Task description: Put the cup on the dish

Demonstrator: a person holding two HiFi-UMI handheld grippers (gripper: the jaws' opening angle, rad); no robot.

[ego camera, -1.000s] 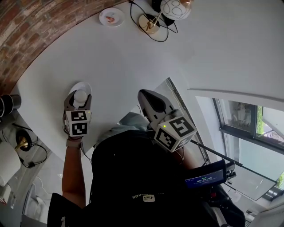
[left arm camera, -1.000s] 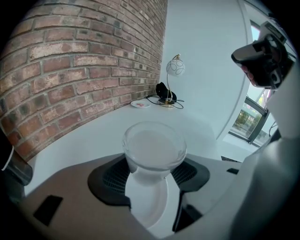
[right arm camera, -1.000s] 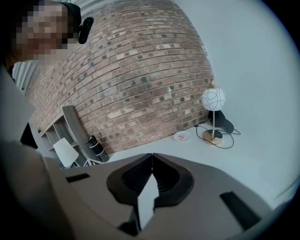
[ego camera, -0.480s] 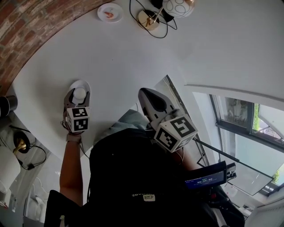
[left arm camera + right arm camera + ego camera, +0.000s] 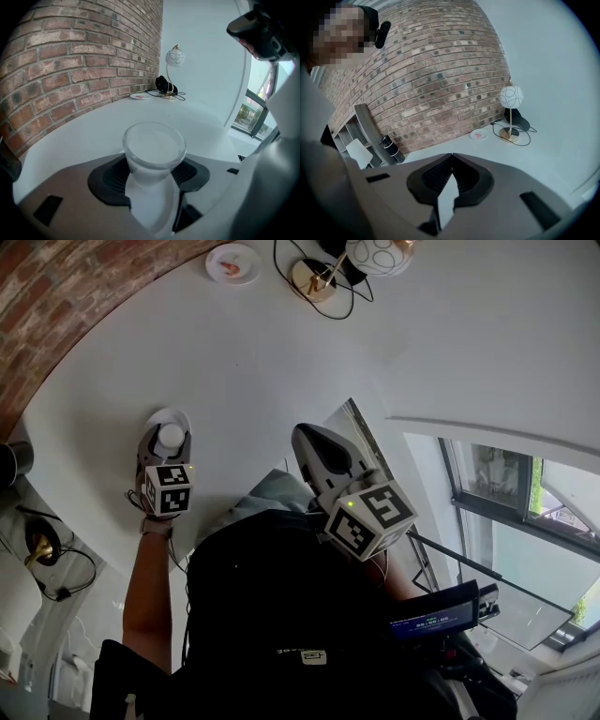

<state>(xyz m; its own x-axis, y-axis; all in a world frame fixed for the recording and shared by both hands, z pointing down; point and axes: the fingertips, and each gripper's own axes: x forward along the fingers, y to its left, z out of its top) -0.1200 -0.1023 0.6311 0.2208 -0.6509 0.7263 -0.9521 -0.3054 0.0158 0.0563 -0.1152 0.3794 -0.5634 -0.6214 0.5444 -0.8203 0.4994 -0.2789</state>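
Beneath the left gripper [image 5: 167,448], the round white dish [image 5: 157,415] is mostly hidden, with only its far rim showing. The jaws clamp a translucent white cup [image 5: 153,150] over that dish; contact is unclear. Far beyond the dish, a globe lamp [image 5: 373,254] stands on the white bench [image 5: 281,352]. Right of the dish, the right gripper [image 5: 451,159] hovers with its jaws pressed together, empty.

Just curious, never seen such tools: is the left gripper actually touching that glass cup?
Touching. The left gripper view shows the left gripper with its dark fingers pressed against both sides of the cup, no gap visible.
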